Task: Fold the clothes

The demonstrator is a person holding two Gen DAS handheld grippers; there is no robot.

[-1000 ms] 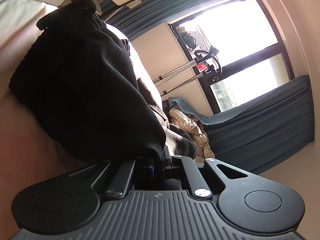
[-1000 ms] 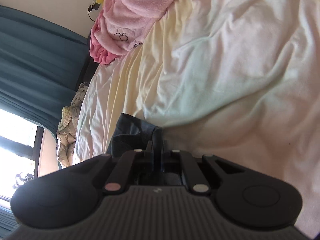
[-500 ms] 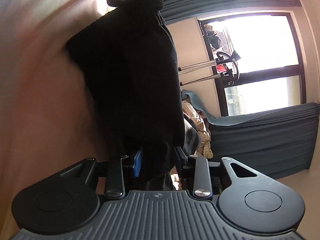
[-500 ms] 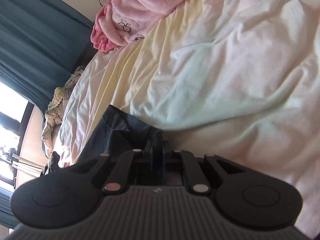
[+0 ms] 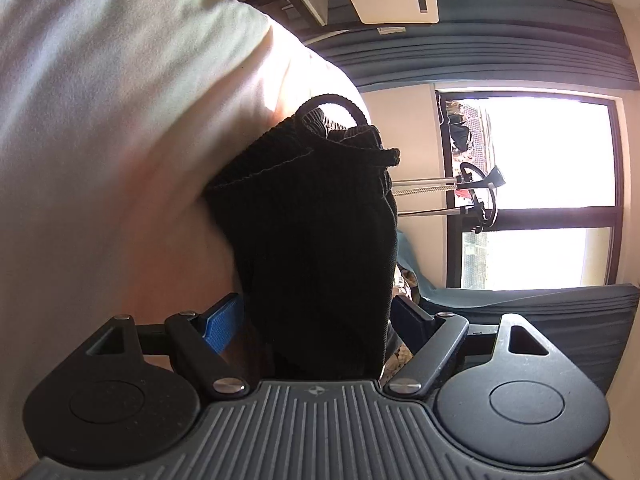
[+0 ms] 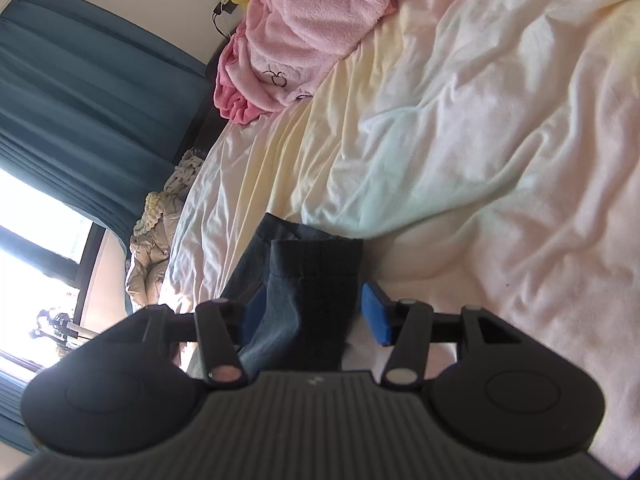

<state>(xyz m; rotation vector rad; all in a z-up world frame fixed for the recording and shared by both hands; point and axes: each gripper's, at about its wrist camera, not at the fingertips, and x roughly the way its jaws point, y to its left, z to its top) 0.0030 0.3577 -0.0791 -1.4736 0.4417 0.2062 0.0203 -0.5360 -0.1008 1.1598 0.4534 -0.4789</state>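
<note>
One black ribbed knit garment [image 5: 316, 240] lies on the pale crumpled bedsheet [image 6: 460, 120] between the opening, unclamped jaws of two grippers, left gripper [image 5: 320, 320] and right gripper [image 6: 314, 312]; one pink fleece garment [image 6: 304, 28] lies at the bed's far edge.

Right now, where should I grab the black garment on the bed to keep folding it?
Grip the black garment at its ribbed, drawstring end, coming in from the window side. That bunched hem stands up off the sheet, so pads can pinch it without catching bedding.
</note>
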